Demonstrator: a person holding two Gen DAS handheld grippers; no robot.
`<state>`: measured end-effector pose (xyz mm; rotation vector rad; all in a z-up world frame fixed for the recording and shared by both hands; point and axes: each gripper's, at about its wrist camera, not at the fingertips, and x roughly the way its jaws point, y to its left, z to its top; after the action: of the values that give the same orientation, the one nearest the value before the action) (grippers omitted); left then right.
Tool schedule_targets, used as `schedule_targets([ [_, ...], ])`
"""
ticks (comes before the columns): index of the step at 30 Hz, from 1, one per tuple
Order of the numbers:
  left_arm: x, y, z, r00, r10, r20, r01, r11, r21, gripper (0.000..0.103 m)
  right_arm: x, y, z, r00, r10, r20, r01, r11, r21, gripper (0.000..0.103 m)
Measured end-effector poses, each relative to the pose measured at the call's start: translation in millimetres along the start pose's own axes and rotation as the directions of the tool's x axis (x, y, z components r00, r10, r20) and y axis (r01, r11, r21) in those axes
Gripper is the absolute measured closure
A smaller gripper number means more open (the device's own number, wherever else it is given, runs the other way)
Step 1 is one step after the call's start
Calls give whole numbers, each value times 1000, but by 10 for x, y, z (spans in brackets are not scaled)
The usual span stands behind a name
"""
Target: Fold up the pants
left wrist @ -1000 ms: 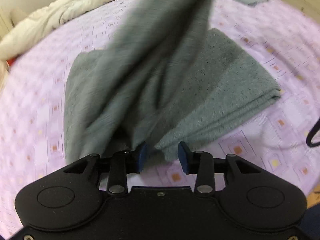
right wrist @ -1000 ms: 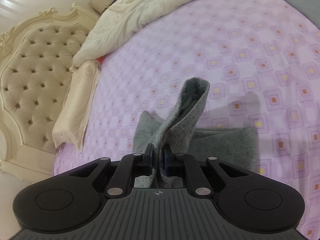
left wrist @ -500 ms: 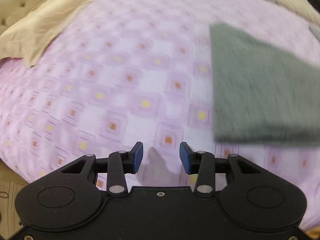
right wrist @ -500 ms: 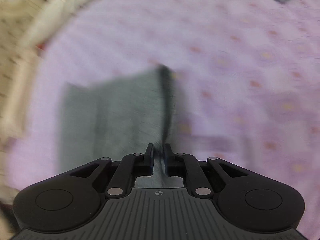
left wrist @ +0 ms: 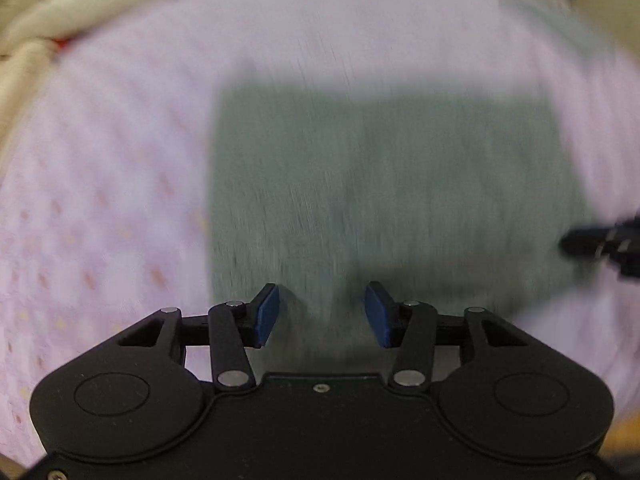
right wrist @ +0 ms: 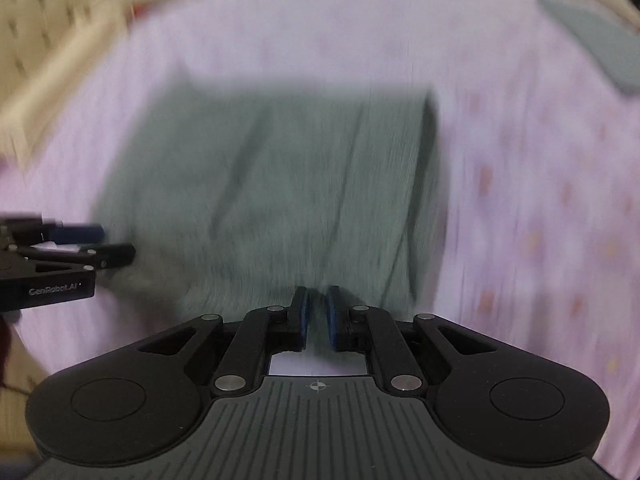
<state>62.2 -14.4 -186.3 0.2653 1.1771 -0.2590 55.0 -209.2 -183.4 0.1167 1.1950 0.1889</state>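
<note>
The only readable text is the brand "GenRobot.AI", printed in pale letters on the black side of the left gripper (right wrist: pixel 94 242).

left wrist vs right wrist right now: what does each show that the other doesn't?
Left wrist only: the left tool's open blue pads, nothing between them.

Right wrist only: the right tool pinching grey cloth, a second grey piece far right, the beige headboard.

Both: the folded grey pants on the lilac patterned sheet, each showing the other tool at its edge, all motion-blurred.

Lilac patterned bedsheet (left wrist: pixel 120 184), cream duvet (left wrist: pixel 60 12), tufted headboard (right wrist: pixel 36 40), all blurred.
</note>
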Motion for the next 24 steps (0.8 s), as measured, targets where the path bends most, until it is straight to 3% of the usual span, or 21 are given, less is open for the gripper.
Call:
schedule_targets([
  [1, -16, 0, -103, 999, 4, 34, -5, 1000, 6, 43, -37, 6, -49, 1000, -1, 30, 1, 1000, 12, 93],
  [3, -88, 61, -110, 1000, -21, 6, 21, 1000, -15, 43, -125, -18, -22, 999, 27, 23, -28, 997, 73, 93],
  [5, -252, 169, -61, 998, -62, 3, 62, 997, -48, 46, -268, -71, 41, 997, 36, 73, -45, 991, 124, 92],
  [10, -560, 339, 375, 990, -39, 133, 42, 999, -20, 45, -439, -128, 410, 971, 6, 239, -34, 993, 114, 89],
  [15, -260, 480, 914, 988, 1, 154, 10, 998, -68, 45, -184, -145, 784, 971, -48, 236, 17, 991, 130, 80],
  [20, 238, 690, 1243, 996, 63, 59, -55, 991, -121, 45, 108, -146, 808, 982, -109, 156, 96, 991, 90, 76],
  [23, 565, 818, 1258, 991, 126, -48, -131, 983, -131, 39, 244, -246, 784, 982, -135, 130, 123, 988, 96, 54],
  [24, 589, 871, 1250, 991, 113, -66, -121, 982, -144, 34, 246, -267, 788, 984, -133, 123, 118, 986, 119, 47],
])
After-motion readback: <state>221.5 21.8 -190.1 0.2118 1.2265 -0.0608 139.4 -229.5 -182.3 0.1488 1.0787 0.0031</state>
